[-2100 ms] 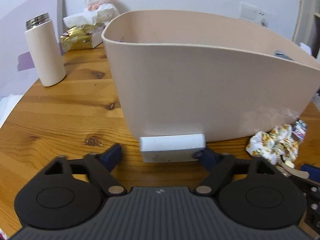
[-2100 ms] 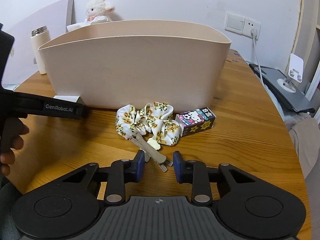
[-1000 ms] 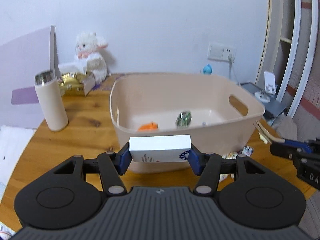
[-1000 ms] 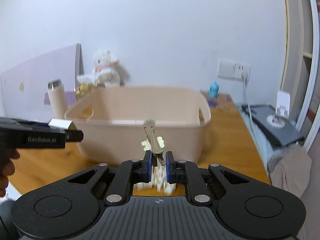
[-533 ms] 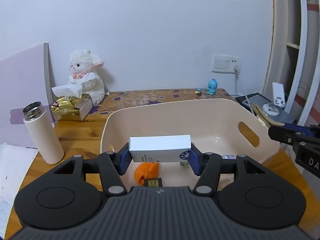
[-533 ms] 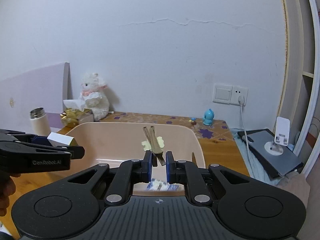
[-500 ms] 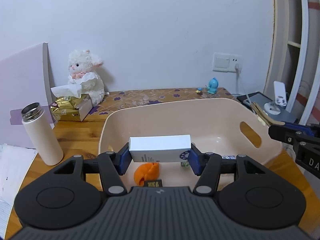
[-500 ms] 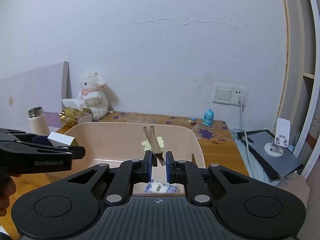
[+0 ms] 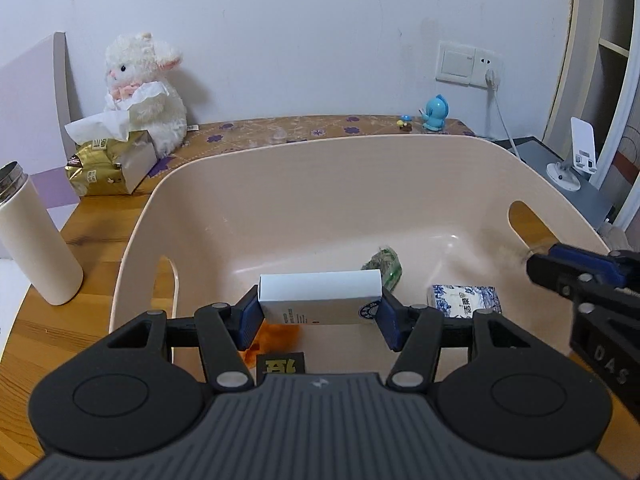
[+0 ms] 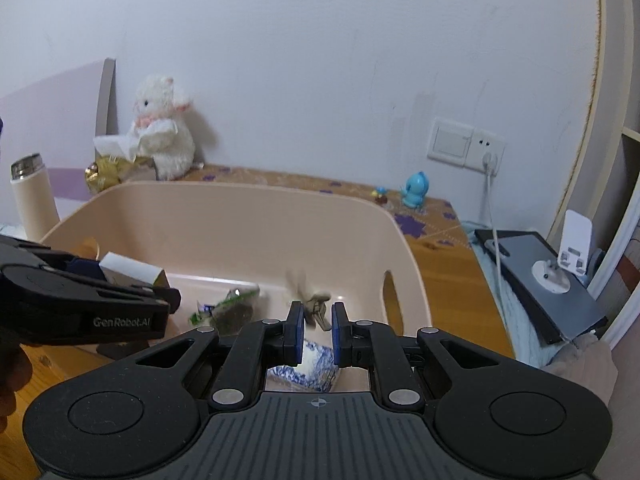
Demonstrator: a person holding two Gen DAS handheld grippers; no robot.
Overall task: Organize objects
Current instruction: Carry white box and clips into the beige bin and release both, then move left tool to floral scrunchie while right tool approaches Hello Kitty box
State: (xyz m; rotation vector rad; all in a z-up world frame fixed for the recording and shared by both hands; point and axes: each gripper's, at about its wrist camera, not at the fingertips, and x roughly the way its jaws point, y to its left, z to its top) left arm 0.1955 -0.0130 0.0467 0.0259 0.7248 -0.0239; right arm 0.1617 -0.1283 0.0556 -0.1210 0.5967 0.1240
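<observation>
Left gripper [image 9: 320, 314] is clamping a white box [image 9: 319, 298] over the beige bin [image 9: 360, 184]; right gripper [image 10: 314, 332], fingers parted, is releasing a blurred hair clip [image 10: 314, 306].

Plush lamb [image 9: 146, 88], tissue pack [image 9: 110, 160], flask [image 9: 36, 240].

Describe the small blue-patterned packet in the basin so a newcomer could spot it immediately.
Start at the large beige plastic basin on the wooden table. On its floor, toward the side with the oval handle cut-out, lies a small squarish white packet with blue porcelain-style print. Its neighbours are a crumpled green wrapper and an orange item; only it is blue-and-white.
</observation>
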